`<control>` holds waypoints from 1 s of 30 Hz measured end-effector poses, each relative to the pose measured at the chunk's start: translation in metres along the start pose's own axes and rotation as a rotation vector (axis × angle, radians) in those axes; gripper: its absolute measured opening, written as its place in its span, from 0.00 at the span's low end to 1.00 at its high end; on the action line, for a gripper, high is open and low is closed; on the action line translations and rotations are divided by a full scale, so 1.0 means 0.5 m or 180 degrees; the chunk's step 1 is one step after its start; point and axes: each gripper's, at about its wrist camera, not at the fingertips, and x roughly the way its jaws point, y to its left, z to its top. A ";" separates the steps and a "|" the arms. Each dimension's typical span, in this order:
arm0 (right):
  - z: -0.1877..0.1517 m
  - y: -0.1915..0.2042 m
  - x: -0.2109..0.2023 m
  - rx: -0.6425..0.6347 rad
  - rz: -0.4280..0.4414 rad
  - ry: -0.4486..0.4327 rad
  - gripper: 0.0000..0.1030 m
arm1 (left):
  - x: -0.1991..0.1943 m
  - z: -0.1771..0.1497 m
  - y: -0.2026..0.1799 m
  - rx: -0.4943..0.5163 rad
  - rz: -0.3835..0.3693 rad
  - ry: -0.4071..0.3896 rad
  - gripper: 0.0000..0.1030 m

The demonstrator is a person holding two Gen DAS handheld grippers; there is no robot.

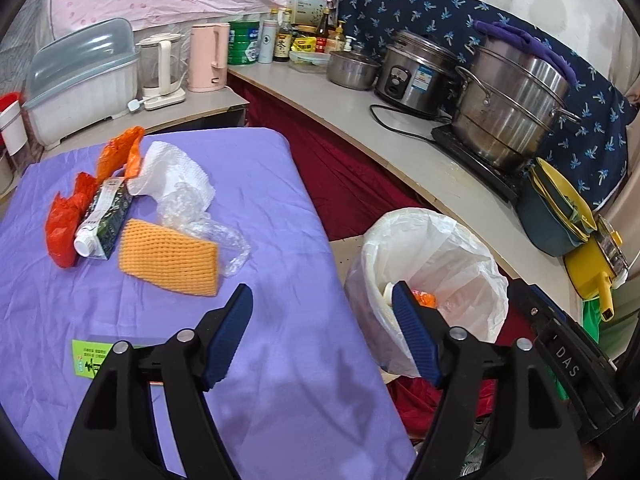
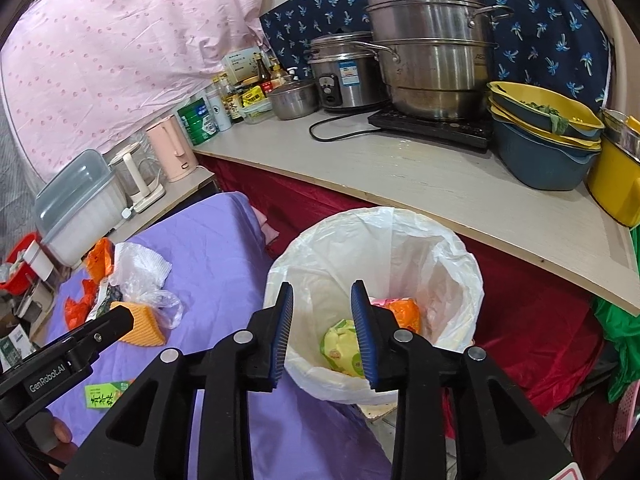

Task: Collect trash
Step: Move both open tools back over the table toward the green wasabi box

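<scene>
Trash lies on the purple-covered table (image 1: 260, 216): an orange foam net sleeve (image 1: 170, 258), a dark carton with a white cap (image 1: 105, 220), orange plastic bags (image 1: 64, 216), a clear plastic bag (image 1: 200, 212), a white paper towel (image 1: 176, 168) and a green packet (image 1: 86, 358). My left gripper (image 1: 322, 304) is open and empty above the table's right edge. My right gripper (image 2: 322, 300) is open and empty over the bin with a white liner (image 2: 400, 240), which holds a yellow-green wrapper (image 2: 340, 346) and orange trash (image 2: 406, 312). The bin also shows in the left wrist view (image 1: 440, 240).
A counter (image 2: 400, 172) runs behind the bin with a steel steamer pot (image 2: 432, 44), rice cooker (image 2: 344, 72), stacked blue and yellow bowls (image 2: 544, 140), bottles and a pink kettle (image 1: 208, 56). A dish box (image 1: 80, 80) stands behind the table. Red cloth hangs under the counter.
</scene>
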 end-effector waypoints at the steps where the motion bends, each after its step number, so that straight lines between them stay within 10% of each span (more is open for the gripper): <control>1: -0.002 0.007 0.000 -0.0016 0.0012 0.0003 0.30 | -0.004 -0.002 0.009 -0.0018 0.0020 -0.0010 0.68; 30: -0.065 0.253 0.024 -0.0572 0.0480 0.0251 0.37 | -0.077 -0.068 0.270 -0.0632 0.0593 -0.0059 0.83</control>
